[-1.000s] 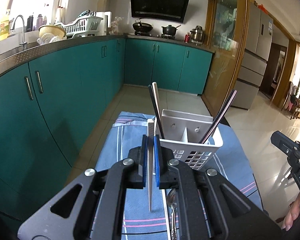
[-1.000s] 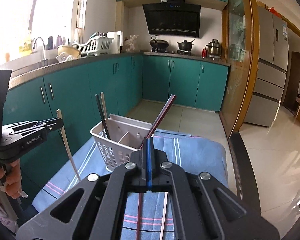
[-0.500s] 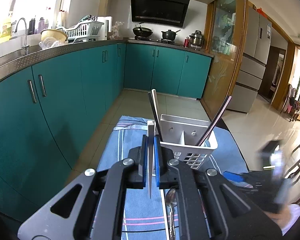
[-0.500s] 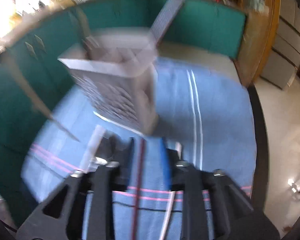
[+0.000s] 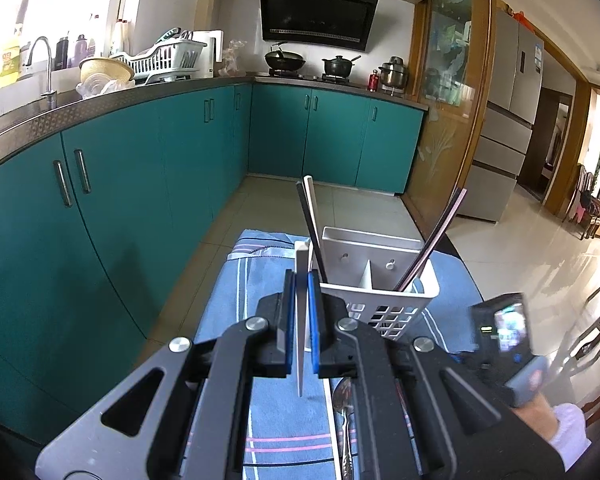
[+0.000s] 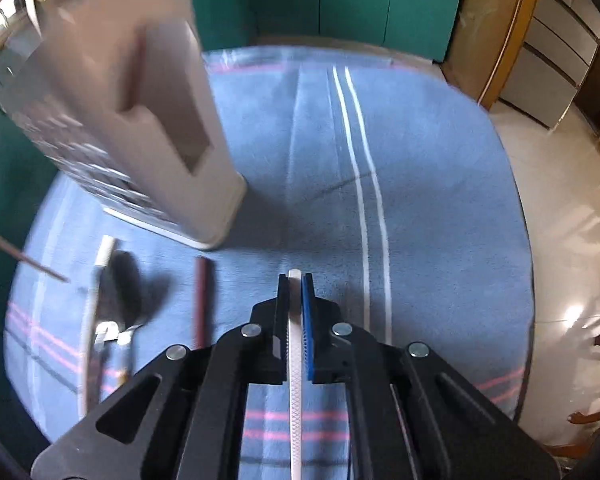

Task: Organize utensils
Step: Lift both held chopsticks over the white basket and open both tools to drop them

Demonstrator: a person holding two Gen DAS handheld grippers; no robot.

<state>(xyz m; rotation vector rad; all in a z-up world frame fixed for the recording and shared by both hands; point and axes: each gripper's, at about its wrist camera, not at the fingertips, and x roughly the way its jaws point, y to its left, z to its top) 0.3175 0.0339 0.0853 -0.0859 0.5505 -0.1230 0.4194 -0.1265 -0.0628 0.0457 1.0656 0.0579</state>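
While gripped:
Utensil caddy [image 5: 380,280]: light, stiff plastic; frame centre, on blue cloth [image 6: 420,200].
Left gripper [image 5: 301,320]: clamped on white chopstick [image 5: 301,280], upright; thin, slick.
Right gripper [image 6: 295,300]: just closing, pinching textured white chopstick [image 6: 295,360] near end, lower centre.
Dark red chopstick [image 6: 202,300]: loose, lower left.

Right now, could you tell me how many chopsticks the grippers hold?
2. An upright chopstick is clamped in the left gripper; a textured chopstick sits in the right gripper, whose jaws have just been closing on it, low over the cloth. None look hidden.

Matt blue cloth [image 6: 440,208]; white plastic caddy [image 5: 380,292]; glossy metal spoon [image 6: 120,292]; cross-hatched white chopstick [image 6: 294,380].
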